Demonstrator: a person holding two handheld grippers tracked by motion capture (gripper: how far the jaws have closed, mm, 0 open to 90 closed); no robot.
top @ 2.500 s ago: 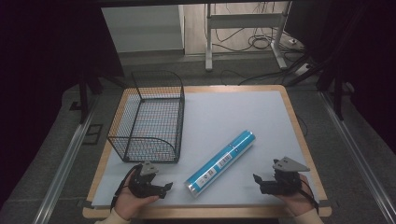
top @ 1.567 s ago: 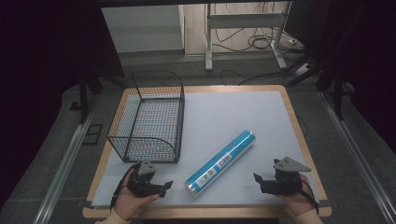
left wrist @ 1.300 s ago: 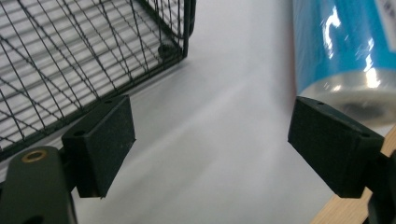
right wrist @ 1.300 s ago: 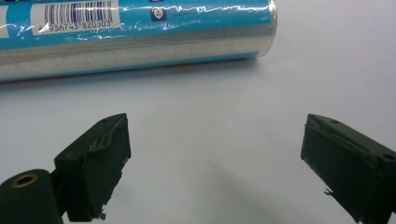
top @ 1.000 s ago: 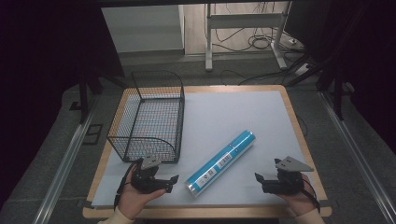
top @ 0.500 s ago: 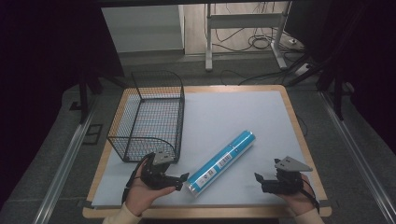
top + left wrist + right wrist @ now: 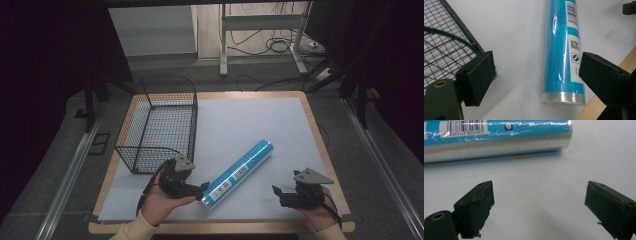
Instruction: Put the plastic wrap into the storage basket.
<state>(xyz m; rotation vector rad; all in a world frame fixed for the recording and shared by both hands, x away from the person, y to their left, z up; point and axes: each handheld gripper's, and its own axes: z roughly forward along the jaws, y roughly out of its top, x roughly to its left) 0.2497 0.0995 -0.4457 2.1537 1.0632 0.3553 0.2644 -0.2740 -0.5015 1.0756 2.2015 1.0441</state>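
Note:
A long blue tube with a white barcode label lies diagonally on the white table mat, its near end toward the front edge. My left gripper is open right at that near end; in the left gripper view the tube sits between the two jaws, close to the right one, with a gap on each side. My right gripper rests open near the front right of the mat, apart from the tube. In the right gripper view the tube lies across the top, beyond the spread jaws.
A black wire basket stands on the left part of the mat, just behind my left hand, its mesh corner close to the left jaw. The wooden table edge runs just beside the tube's near end.
My left gripper has moved right from beside the basket up to the tube's near end. The right gripper and the tube have stayed put.

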